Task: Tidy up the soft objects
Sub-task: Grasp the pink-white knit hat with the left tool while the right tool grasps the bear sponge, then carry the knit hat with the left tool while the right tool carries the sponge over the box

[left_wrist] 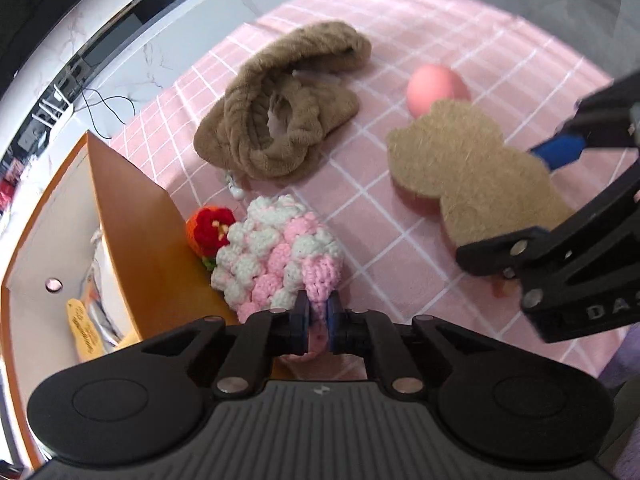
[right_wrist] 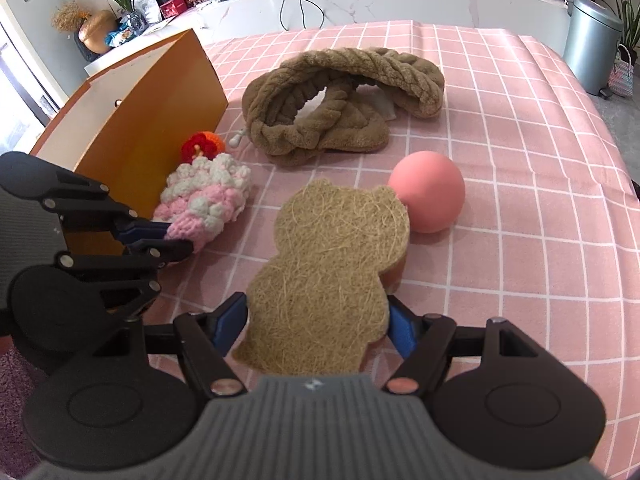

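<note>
Here, fuzzy bear-shaped loofah sponge (right_wrist: 328, 276)

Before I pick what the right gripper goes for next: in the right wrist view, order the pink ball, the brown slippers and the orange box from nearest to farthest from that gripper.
1. pink ball: just ahead and to the right of the right gripper, beside the sponge's far end.
2. brown slippers: farther back, mid-table.
3. orange box: off to the left; its far end lies about level with the slippers, so these two are too close to call.
</note>
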`<state>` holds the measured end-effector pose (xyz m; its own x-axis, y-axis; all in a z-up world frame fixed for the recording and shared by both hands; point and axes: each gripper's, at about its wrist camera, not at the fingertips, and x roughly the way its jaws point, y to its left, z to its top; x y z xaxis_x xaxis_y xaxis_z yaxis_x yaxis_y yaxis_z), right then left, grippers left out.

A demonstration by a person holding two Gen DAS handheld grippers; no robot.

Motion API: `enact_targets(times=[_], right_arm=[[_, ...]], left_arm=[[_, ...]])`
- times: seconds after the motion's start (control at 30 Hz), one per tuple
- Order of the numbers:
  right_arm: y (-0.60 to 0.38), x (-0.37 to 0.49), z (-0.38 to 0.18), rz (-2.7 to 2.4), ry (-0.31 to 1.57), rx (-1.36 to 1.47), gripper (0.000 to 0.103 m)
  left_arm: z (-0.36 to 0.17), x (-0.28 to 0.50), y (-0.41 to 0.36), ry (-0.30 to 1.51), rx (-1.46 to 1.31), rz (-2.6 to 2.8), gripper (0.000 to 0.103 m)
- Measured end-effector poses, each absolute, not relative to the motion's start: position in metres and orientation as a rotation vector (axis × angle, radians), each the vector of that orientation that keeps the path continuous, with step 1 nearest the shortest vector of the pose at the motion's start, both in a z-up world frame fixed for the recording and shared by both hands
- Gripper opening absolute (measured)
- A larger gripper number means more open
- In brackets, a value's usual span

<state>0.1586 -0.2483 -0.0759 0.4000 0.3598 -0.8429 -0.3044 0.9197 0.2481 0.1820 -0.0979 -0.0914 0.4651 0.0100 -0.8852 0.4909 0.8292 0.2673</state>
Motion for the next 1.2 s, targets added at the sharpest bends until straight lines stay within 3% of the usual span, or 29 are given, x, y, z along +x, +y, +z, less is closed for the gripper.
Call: enact_targets(times=[0.47, 1.2], right_arm=[[-0.256, 0.143, -0.055, 0.457, 1.022, 0.094, 0.072], [-0.233, 0.100, 0.032, 0.463, 0.806, 0.028, 0.072]], left_arm=[[-0.044, 0.143, -0.067, 0.958, 0.115, -0.494, 0.008], [0.045, 0.099, -0.021, 0.721, 0.038, -0.416, 0.008]])
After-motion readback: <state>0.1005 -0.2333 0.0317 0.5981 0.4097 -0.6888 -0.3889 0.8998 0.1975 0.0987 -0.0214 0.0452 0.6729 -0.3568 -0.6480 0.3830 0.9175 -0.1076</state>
